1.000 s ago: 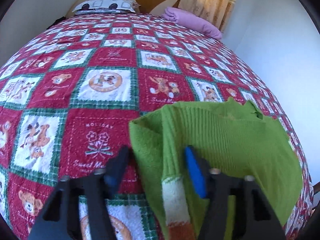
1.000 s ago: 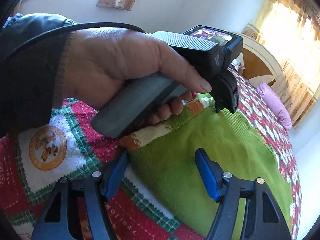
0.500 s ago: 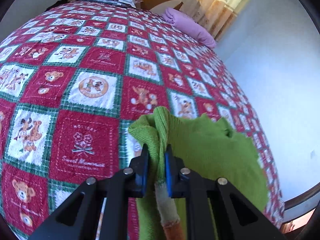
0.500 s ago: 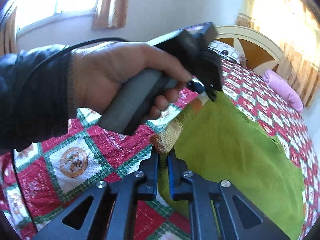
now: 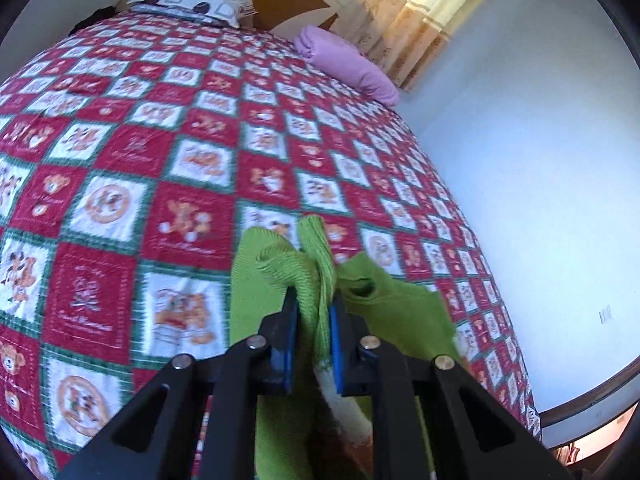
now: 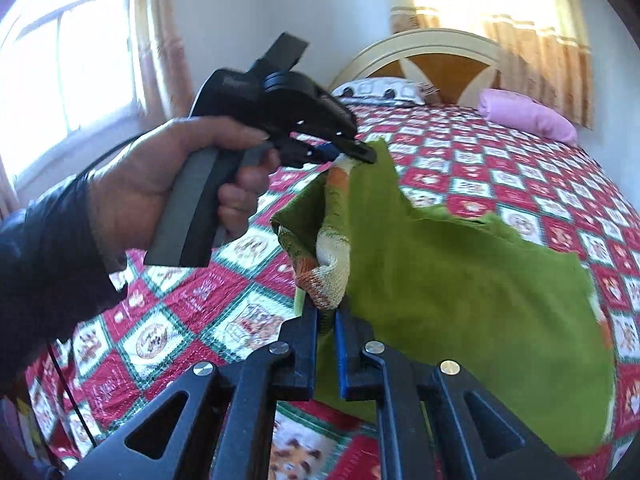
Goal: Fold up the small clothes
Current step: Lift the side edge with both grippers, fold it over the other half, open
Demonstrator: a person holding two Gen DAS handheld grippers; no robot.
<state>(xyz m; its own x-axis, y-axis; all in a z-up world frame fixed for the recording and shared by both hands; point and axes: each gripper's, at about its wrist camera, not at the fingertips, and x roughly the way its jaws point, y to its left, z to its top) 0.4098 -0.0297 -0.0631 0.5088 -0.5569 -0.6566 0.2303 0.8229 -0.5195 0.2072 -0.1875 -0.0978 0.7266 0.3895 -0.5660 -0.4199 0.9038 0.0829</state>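
Observation:
A small green knit garment (image 6: pixel 460 280) with a white-and-orange striped band hangs lifted above the red patchwork bedspread (image 5: pixel 120 184). My left gripper (image 5: pixel 314 312) is shut on a bunched ribbed edge of the garment (image 5: pixel 316 264). In the right wrist view, the left gripper (image 6: pixel 352 154), held in a person's hand (image 6: pixel 160 184), pinches the top of the striped edge. My right gripper (image 6: pixel 326 316) is shut on the lower end of that same striped band (image 6: pixel 330 268). The green cloth drapes down to the right, its far part still on the bed.
A patterned pillow (image 5: pixel 188 2) lies at the headboard (image 6: pixel 440 60). A folded purple cloth (image 5: pixel 348 66) sits near the curtain (image 5: pixel 420 8). The bed's right edge drops toward a white wall (image 5: pixel 540 160). A window (image 6: pixel 60 72) is behind the hand.
Both grippers closed on the garment's striped edge and lifted it off the bedspread. The cloth now hangs bunched between them instead of lying flat.

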